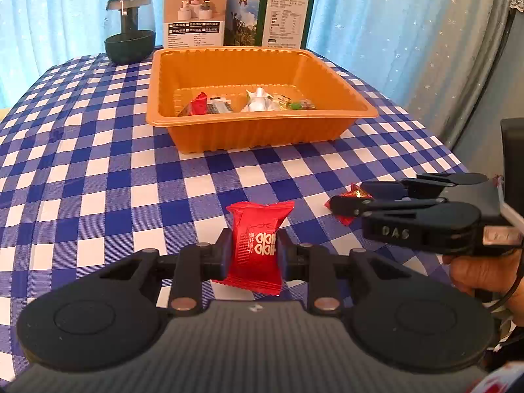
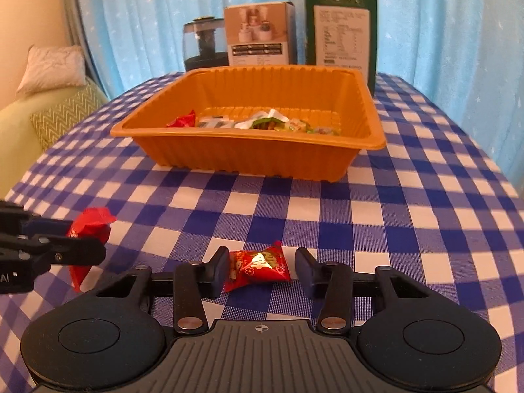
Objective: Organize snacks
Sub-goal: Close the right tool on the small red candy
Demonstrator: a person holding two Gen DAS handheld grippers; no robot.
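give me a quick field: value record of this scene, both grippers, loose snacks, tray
left gripper: shut on red snack packet
right gripper: open, jaws either side of small red candy on the tablecloth; only the left pad seems to touch it
orange tray: holds several wrapped snacks
behind tray: dark jar, white box, green box

A pale blue curtain (image 2: 425, 16) dotted with small white stars hangs across the whole back of the room, daylight glowing through its folds. The counter (image 2: 409, 213) wears a blue-and-white checked cloth that catches a soft band of brightness. Off to the left stands a light green sofa (image 2: 19, 124) against a cream wall (image 2: 39, 6), carrying a white cushion (image 2: 52, 67) and a green chevron-patterned cushion (image 2: 65, 111).
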